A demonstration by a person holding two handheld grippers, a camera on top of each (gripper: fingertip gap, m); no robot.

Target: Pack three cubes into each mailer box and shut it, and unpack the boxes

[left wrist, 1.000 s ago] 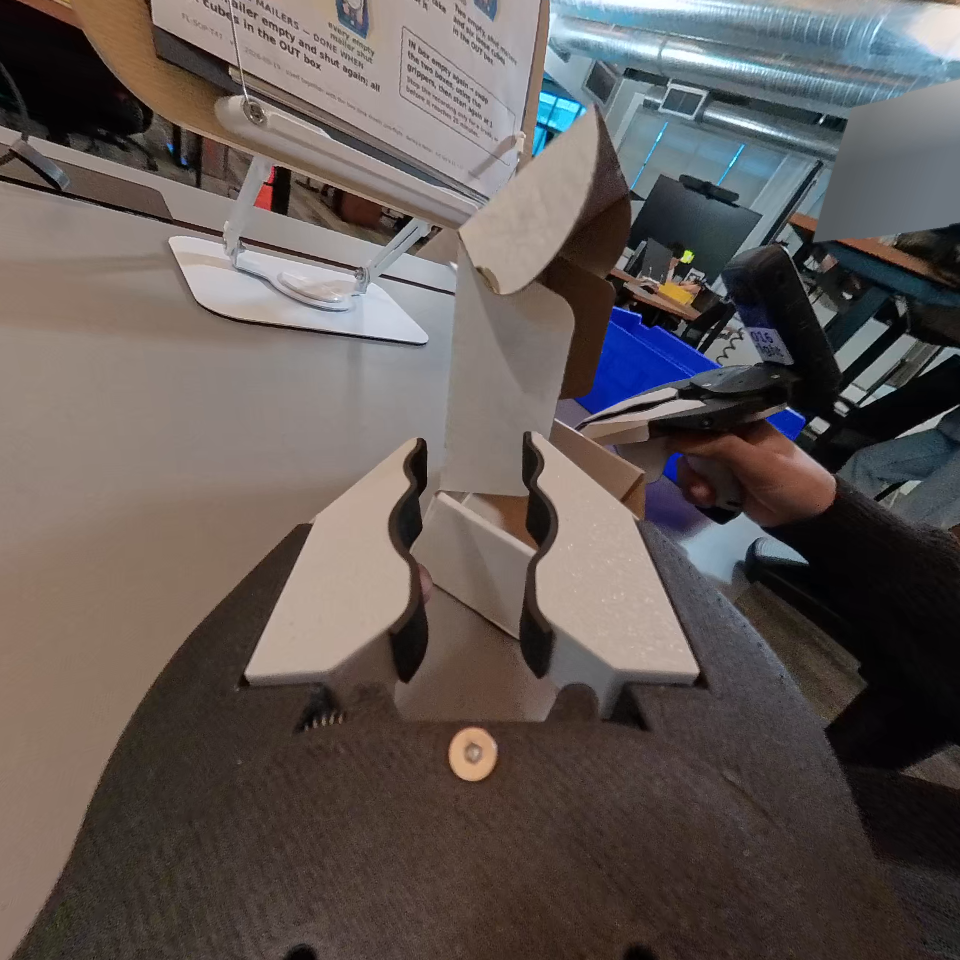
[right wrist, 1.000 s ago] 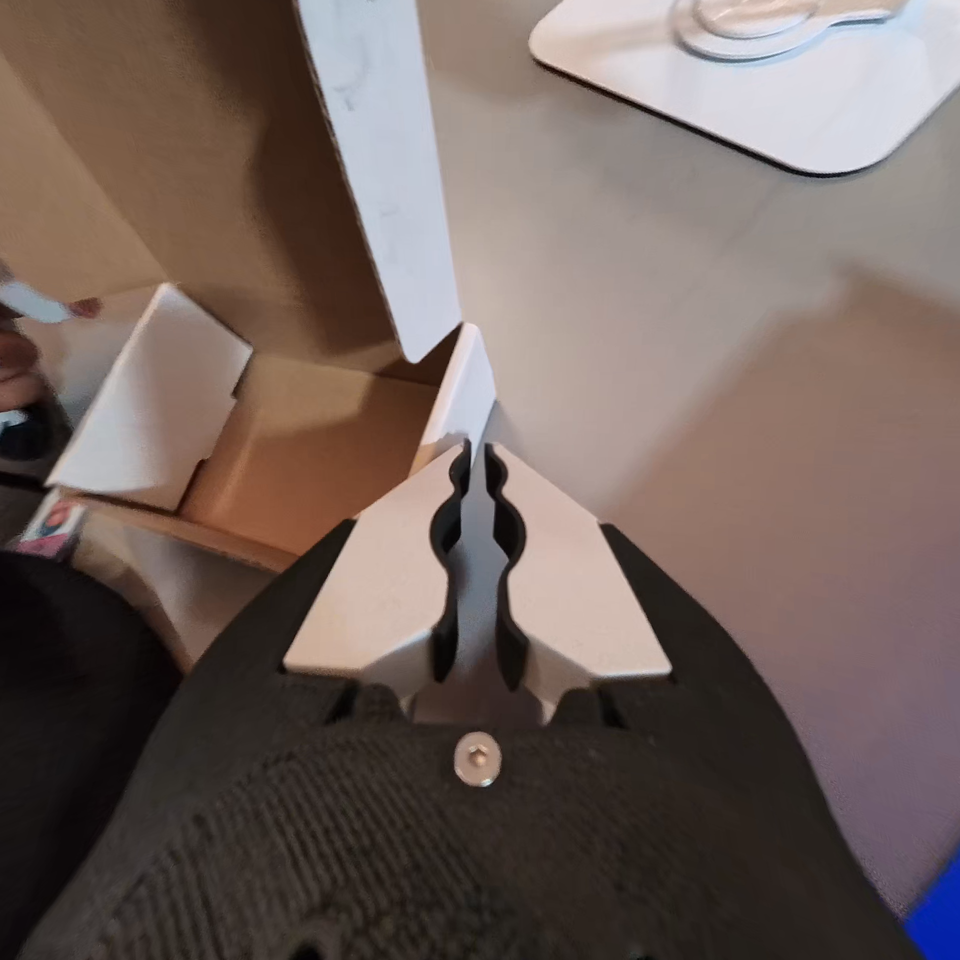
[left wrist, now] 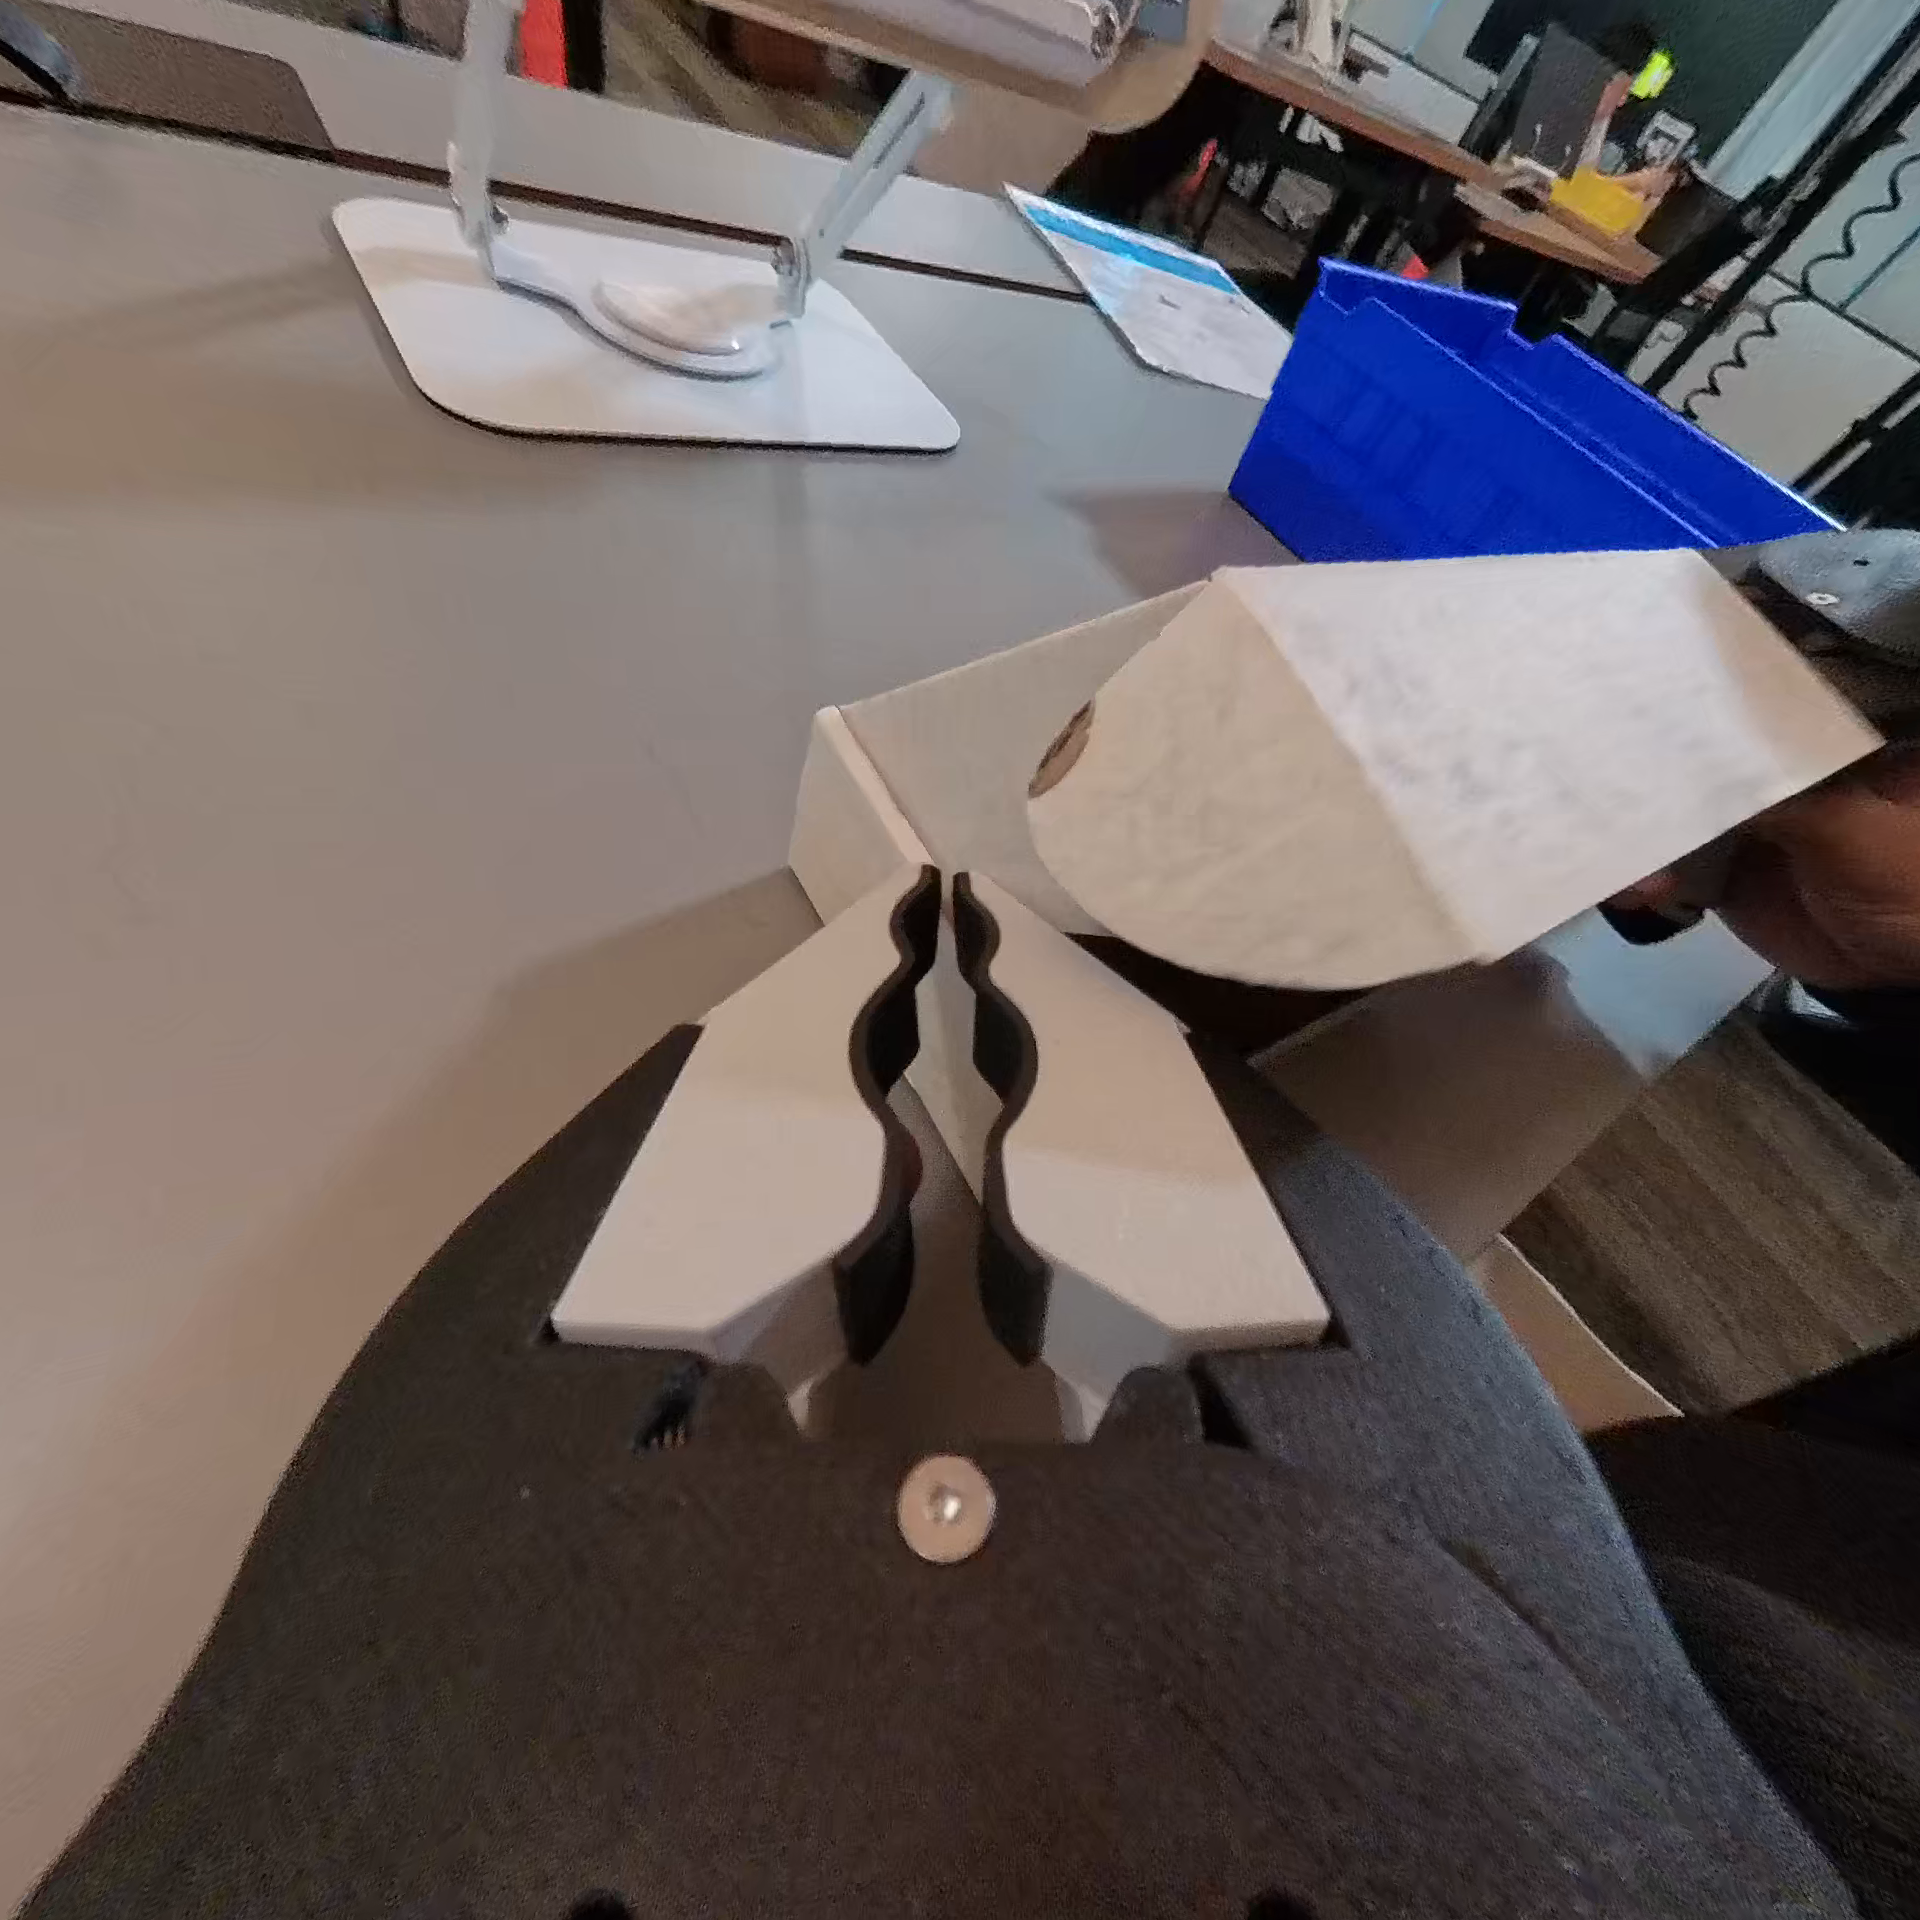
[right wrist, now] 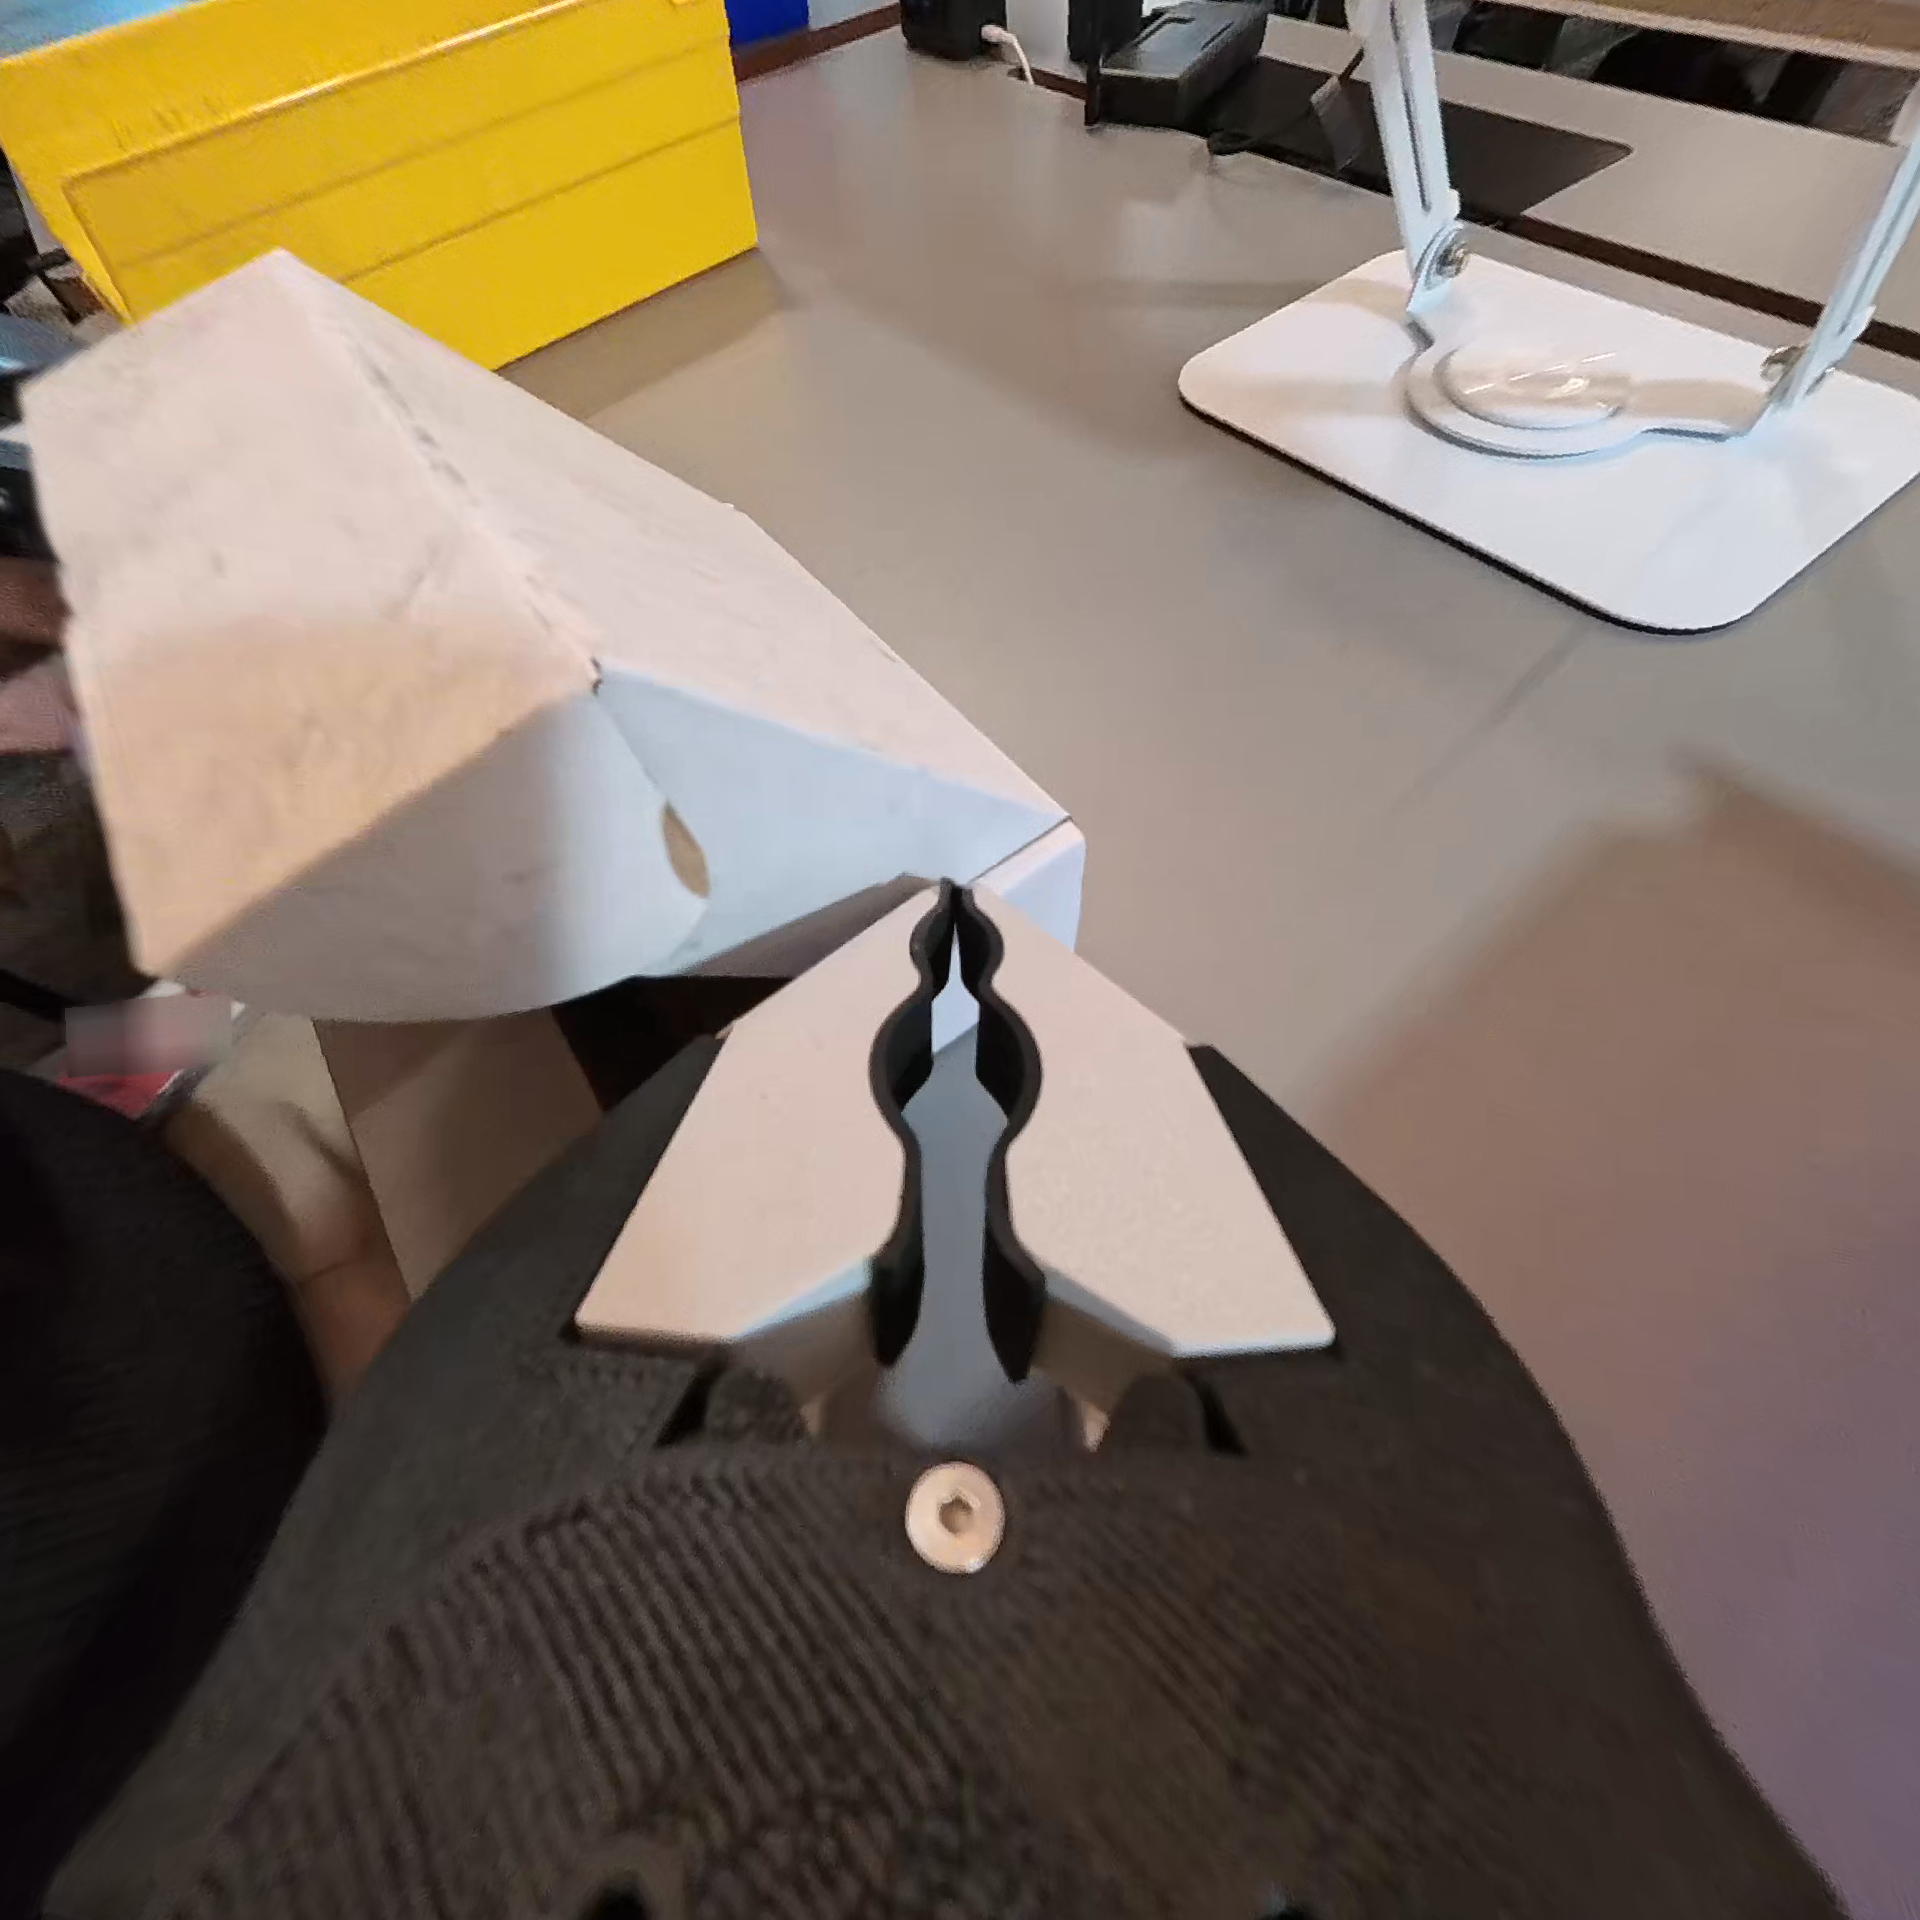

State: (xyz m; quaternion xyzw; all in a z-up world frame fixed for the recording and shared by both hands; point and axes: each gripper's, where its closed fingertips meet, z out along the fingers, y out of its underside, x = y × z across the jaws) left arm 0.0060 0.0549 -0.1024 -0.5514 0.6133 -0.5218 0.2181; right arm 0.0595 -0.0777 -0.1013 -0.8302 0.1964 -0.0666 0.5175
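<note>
Left wrist view showed one white mailer box (left wrist: 1226, 790) near the table's front edge, its lid (left wrist: 1455, 748) tilted half down, no cubes visible. Two grippers worked it: the left gripper (left wrist: 945, 883) pinched the box's left wall with fingers nearly together, and the right gripper (right wrist: 951, 894) likewise nipped the right wall. One blue bin (left wrist: 1475, 436), one yellow bin (right wrist: 416, 177) and one white stand (right wrist: 1558, 457) sat on the grey table (left wrist: 364, 727); desks filled the room behind.
</note>
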